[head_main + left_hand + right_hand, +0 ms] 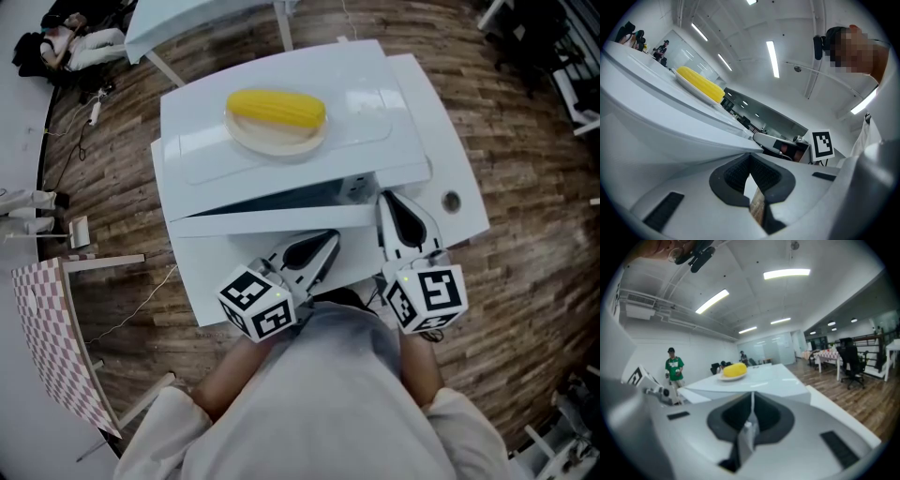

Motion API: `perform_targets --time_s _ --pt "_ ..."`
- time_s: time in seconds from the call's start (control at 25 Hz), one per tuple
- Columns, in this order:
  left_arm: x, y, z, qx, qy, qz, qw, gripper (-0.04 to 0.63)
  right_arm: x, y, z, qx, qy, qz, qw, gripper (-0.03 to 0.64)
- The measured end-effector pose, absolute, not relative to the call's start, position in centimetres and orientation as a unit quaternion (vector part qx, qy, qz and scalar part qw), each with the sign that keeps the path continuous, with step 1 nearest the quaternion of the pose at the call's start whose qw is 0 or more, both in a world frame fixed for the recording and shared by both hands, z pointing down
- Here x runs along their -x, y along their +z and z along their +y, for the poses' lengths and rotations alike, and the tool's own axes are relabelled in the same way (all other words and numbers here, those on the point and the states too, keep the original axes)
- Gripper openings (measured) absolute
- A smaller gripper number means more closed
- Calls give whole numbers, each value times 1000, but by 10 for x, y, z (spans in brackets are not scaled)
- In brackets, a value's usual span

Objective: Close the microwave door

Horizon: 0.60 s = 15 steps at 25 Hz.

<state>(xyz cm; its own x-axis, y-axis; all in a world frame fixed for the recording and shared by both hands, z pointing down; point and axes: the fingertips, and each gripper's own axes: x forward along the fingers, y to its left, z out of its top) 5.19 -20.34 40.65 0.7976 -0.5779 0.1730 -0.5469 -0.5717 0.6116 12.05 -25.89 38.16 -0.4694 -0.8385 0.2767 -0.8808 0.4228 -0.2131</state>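
- Microwave (375,103) on a white worktop (464,187); its door (272,222) stands slightly ajar, with a dark gap behind it.
- On top of the microwave: a plate (246,131) carrying a corn cob (277,109).
- Left claw (330,240): narrowed to a slit, empty, just in front of the door.
- Right claw (386,199): pressed together, empty, at the door's right end.

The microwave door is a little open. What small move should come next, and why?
Probably push the right gripper forward against the door. A dark gap shows between door and microwave, wider on that side, and the gripper's shut jaws are near that edge.
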Motion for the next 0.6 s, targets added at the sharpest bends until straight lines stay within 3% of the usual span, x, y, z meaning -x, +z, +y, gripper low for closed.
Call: perform_targets --time_s 0.6 --pt "-44 406 -224 -884 -27 -328 331 18 -122 378 -263 -517 164 -838 62 25"
